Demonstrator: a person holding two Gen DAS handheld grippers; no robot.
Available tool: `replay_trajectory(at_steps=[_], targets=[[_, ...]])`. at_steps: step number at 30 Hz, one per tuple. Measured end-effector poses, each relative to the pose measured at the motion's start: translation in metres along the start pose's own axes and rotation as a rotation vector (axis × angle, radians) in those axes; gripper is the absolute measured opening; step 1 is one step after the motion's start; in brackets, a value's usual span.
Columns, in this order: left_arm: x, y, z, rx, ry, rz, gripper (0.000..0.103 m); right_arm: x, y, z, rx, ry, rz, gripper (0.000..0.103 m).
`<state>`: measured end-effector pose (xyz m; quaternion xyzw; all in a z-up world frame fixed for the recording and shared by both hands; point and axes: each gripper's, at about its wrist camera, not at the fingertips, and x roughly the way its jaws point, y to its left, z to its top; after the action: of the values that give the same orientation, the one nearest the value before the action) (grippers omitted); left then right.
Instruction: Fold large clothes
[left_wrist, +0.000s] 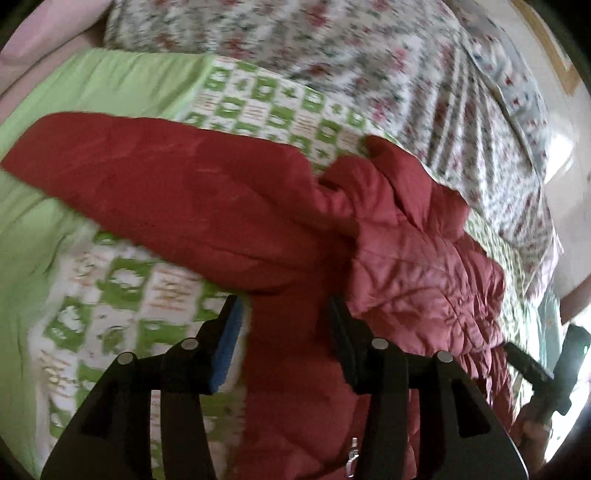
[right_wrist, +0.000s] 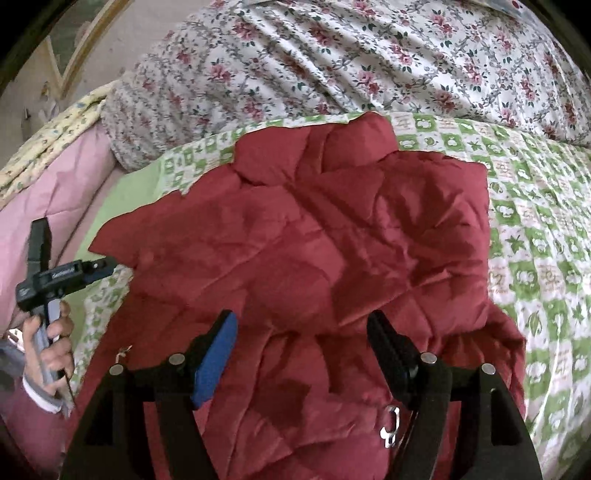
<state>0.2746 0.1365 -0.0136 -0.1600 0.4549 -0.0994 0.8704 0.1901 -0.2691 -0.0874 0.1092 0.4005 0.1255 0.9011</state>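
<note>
A red quilted jacket (right_wrist: 314, 240) lies spread on a green-and-white patterned bedsheet (right_wrist: 535, 258). In the left wrist view the jacket (left_wrist: 258, 221) has one sleeve stretched out to the left. My left gripper (left_wrist: 286, 314) is open just above the jacket's lower part, nothing between its fingers. It also shows in the right wrist view (right_wrist: 99, 267) at the jacket's left edge, held by a hand. My right gripper (right_wrist: 301, 328) is open above the jacket's body, empty. A metal zipper pull (right_wrist: 390, 424) lies near its right finger.
A floral quilt (right_wrist: 369, 66) is bunched along the far side of the bed. A pink padded bed edge (right_wrist: 48, 206) and a yellow patterned cloth (right_wrist: 55, 133) lie at the left. The patterned bedsheet (left_wrist: 122, 295) shows around the jacket.
</note>
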Motion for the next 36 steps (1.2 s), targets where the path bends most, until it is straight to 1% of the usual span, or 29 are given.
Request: replay_trajectory(at_steps=[4,5,7,14,22,27,29,33,36], targets=[[-0.005,0.027,0.005,-0.06,-0.013,0.003,0.046,-0.01,0.005,-0.008,0.004,-0.004,0.014,0.075],[-0.006,0.034,0.006,-0.073,-0.015,0.008,0.048,-0.012,0.006,-0.009,0.005,-0.004,0.016,0.075],[-0.008,0.046,0.008,-0.097,-0.024,0.017,0.059,-0.017,0.009,-0.013,0.0,-0.005,0.022,0.075],[-0.013,0.089,0.022,-0.171,-0.063,0.041,0.059,-0.03,0.017,-0.024,-0.005,-0.005,0.036,0.075],[-0.009,0.148,0.042,-0.311,-0.104,0.058,0.059,-0.039,0.033,-0.036,-0.024,0.002,0.056,0.075],[-0.002,0.183,0.054,-0.378,-0.116,0.105,0.059,-0.041,0.038,-0.043,-0.026,0.011,0.062,0.075],[0.002,0.195,0.058,-0.414,-0.114,0.099,0.059,-0.042,0.038,-0.045,-0.023,0.013,0.063,0.075],[0.008,0.217,0.068,-0.487,-0.13,0.053,0.059,-0.045,0.038,-0.048,-0.026,0.013,0.05,0.075],[0.017,0.232,0.075,-0.534,-0.131,0.036,0.059,-0.045,0.039,-0.05,-0.025,0.015,0.043,0.075]])
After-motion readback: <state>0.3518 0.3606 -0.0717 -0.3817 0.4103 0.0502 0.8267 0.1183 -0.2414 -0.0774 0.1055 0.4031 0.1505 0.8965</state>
